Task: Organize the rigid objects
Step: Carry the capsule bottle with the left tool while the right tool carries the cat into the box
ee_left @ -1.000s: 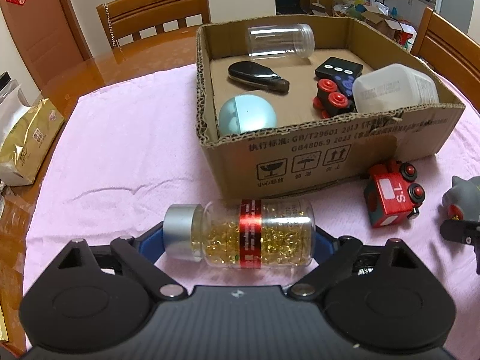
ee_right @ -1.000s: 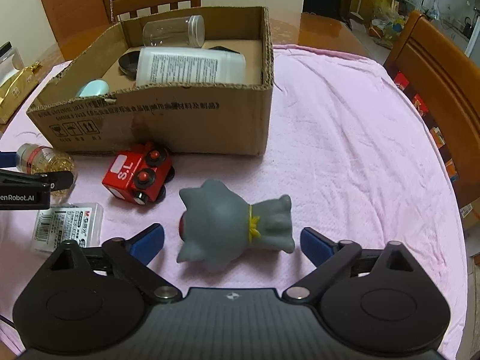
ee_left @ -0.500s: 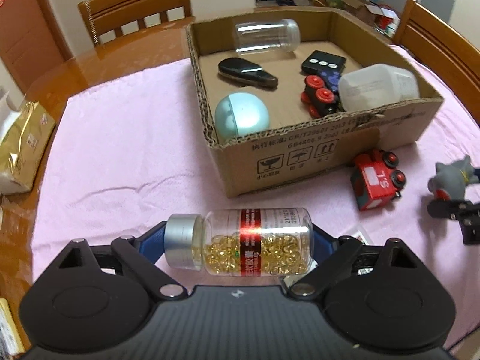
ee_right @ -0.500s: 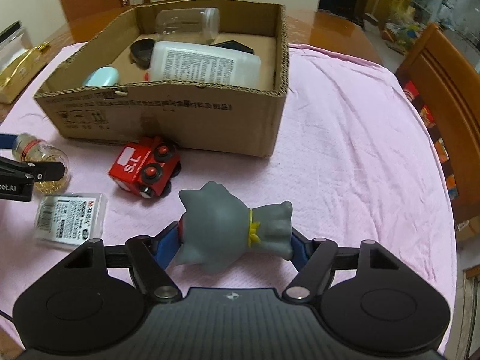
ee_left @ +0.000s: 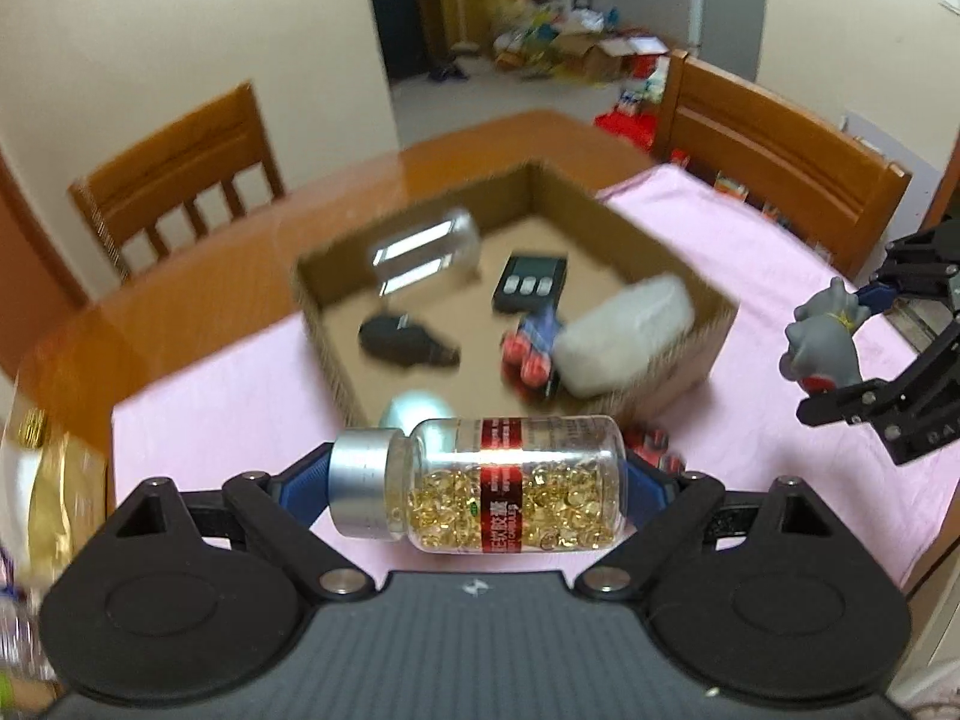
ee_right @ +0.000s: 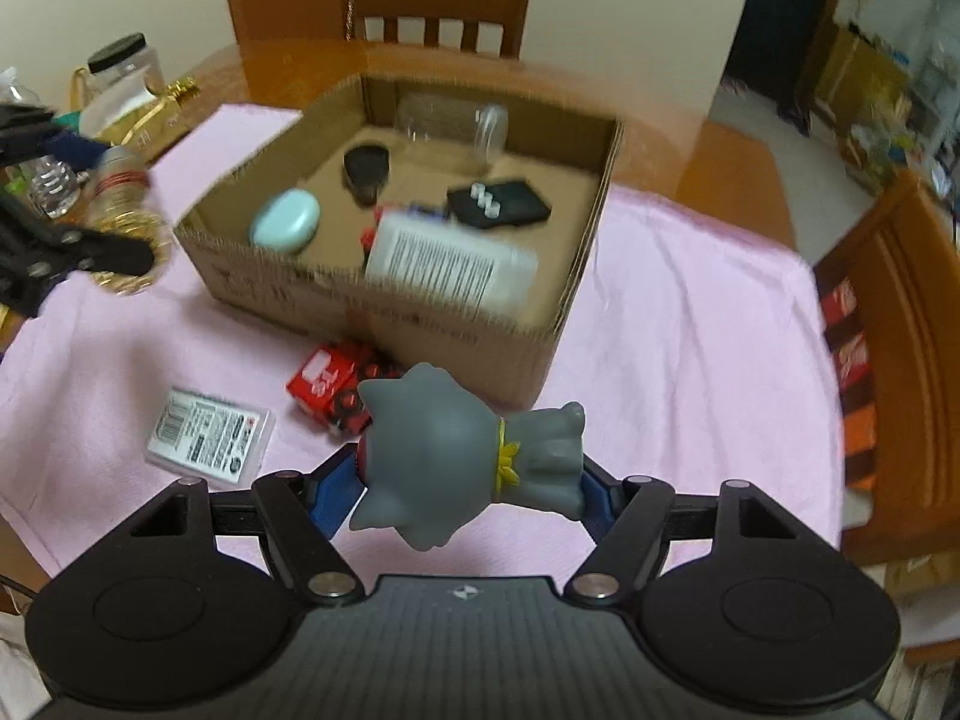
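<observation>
My left gripper (ee_left: 474,483) is shut on a clear capsule bottle (ee_left: 510,483) with gold pills, a red band and a silver cap, held in the air near the front left of the cardboard box (ee_left: 708,354). My right gripper (ee_right: 465,486) is shut on a grey cat figure (ee_right: 462,456), lifted above the pink cloth in front of the box (ee_right: 540,360). Inside the box lie a clear jar (ee_right: 450,126), a black oval case (ee_right: 363,171), a teal oval (ee_right: 285,228), a black remote (ee_right: 498,204) and a white bottle (ee_right: 450,264).
A red toy train (ee_right: 330,387) and a flat white packet (ee_right: 210,438) lie on the pink cloth (ee_right: 690,324) before the box. Wooden chairs (ee_left: 180,180) stand around the table. A gold bag (ee_left: 36,492) and jars (ee_right: 126,63) sit at the left.
Both grippers have risen from the cloth with their loads. The right gripper closed on the cat figure and lifted it. The bottle now hangs higher, nearer the box.
</observation>
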Action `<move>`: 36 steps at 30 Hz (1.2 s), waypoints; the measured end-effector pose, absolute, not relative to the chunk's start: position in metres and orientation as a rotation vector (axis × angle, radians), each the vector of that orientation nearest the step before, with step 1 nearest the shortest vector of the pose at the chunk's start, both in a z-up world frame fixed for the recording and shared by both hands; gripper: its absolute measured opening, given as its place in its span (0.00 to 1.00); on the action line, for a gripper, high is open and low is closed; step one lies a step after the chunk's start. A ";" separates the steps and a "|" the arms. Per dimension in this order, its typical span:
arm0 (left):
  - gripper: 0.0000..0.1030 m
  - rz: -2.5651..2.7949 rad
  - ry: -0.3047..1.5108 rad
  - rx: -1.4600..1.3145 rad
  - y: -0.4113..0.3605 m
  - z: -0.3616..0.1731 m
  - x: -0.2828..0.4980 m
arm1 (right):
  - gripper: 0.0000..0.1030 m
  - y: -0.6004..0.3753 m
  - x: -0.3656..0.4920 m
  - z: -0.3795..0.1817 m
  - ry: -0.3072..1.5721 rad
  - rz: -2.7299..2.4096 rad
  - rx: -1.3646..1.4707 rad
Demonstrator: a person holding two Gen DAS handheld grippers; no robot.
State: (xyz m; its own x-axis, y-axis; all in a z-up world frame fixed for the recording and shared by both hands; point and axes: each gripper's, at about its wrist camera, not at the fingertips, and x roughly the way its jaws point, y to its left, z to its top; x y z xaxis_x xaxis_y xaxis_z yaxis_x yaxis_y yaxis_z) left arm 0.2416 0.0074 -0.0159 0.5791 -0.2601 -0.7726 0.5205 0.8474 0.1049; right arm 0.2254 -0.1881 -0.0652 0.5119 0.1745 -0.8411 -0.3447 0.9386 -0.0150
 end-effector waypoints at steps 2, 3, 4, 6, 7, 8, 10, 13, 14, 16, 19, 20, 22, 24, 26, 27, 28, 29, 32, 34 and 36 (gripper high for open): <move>0.90 -0.495 0.812 0.362 -0.003 -0.016 0.253 | 0.74 -0.189 0.230 -0.054 0.963 0.320 -0.198; 0.90 -0.501 0.802 0.376 -0.008 -0.019 0.257 | 0.74 -0.191 0.233 -0.049 0.953 0.324 -0.199; 0.90 -0.511 0.795 0.395 -0.013 -0.022 0.264 | 0.74 -0.192 0.236 -0.044 0.940 0.327 -0.197; 0.90 -0.536 0.790 0.417 -0.021 -0.031 0.277 | 0.74 -0.195 0.241 -0.035 0.917 0.330 -0.196; 0.90 -0.552 0.792 0.440 -0.026 -0.037 0.283 | 0.74 -0.196 0.243 -0.030 0.906 0.330 -0.196; 0.90 -0.556 0.792 0.457 -0.029 -0.042 0.288 | 0.74 -0.196 0.245 -0.027 0.895 0.328 -0.196; 0.90 -0.558 0.807 0.472 -0.035 -0.053 0.298 | 0.74 -0.196 0.250 -0.021 0.882 0.330 -0.204; 0.90 -0.559 0.827 0.470 -0.039 -0.066 0.307 | 0.74 -0.196 0.255 -0.017 0.871 0.328 -0.216; 0.90 -0.559 0.831 0.470 -0.040 -0.069 0.308 | 0.74 -0.197 0.255 -0.016 0.871 0.328 -0.214; 0.90 -0.567 0.835 0.461 -0.043 -0.074 0.311 | 0.74 -0.196 0.258 -0.016 0.872 0.334 -0.211; 0.90 -0.549 0.831 0.453 -0.045 -0.081 0.317 | 0.74 -0.194 0.264 -0.016 0.873 0.340 -0.215; 0.91 -0.539 0.815 0.461 -0.046 -0.081 0.317 | 0.74 -0.193 0.266 -0.016 0.874 0.343 -0.218; 0.92 -0.518 0.791 0.466 -0.046 -0.078 0.316 | 0.74 -0.191 0.272 -0.015 0.877 0.348 -0.219; 0.92 -0.503 0.773 0.445 -0.044 -0.071 0.315 | 0.74 -0.189 0.279 -0.015 0.876 0.349 -0.221; 0.92 -0.493 0.755 0.424 -0.040 -0.062 0.313 | 0.74 -0.187 0.288 -0.014 0.874 0.352 -0.220; 0.93 -0.483 0.748 0.408 -0.037 -0.057 0.311 | 0.74 -0.185 0.294 -0.014 0.871 0.355 -0.221; 0.94 -0.474 0.745 0.390 -0.034 -0.052 0.309 | 0.74 -0.183 0.299 -0.014 0.871 0.357 -0.220; 0.94 -0.459 0.745 0.375 -0.030 -0.046 0.306 | 0.74 -0.182 0.306 -0.015 0.873 0.359 -0.218; 0.96 -0.413 0.744 0.310 -0.014 -0.029 0.292 | 0.74 -0.174 0.328 -0.017 0.879 0.370 -0.222; 0.97 -0.367 0.745 0.267 -0.002 -0.019 0.280 | 0.74 -0.169 0.344 -0.020 0.888 0.381 -0.222; 0.98 -0.310 0.735 0.227 0.011 -0.014 0.268 | 0.74 -0.162 0.360 -0.025 0.903 0.395 -0.223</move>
State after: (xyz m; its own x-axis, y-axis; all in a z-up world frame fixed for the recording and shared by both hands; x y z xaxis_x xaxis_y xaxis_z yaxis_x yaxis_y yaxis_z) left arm 0.2684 0.0114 -0.0138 0.6998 -0.1974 -0.6865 0.3547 0.9302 0.0940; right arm 0.3604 -0.1621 -0.0253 0.5540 0.2385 -0.7976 -0.4235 0.9056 -0.0234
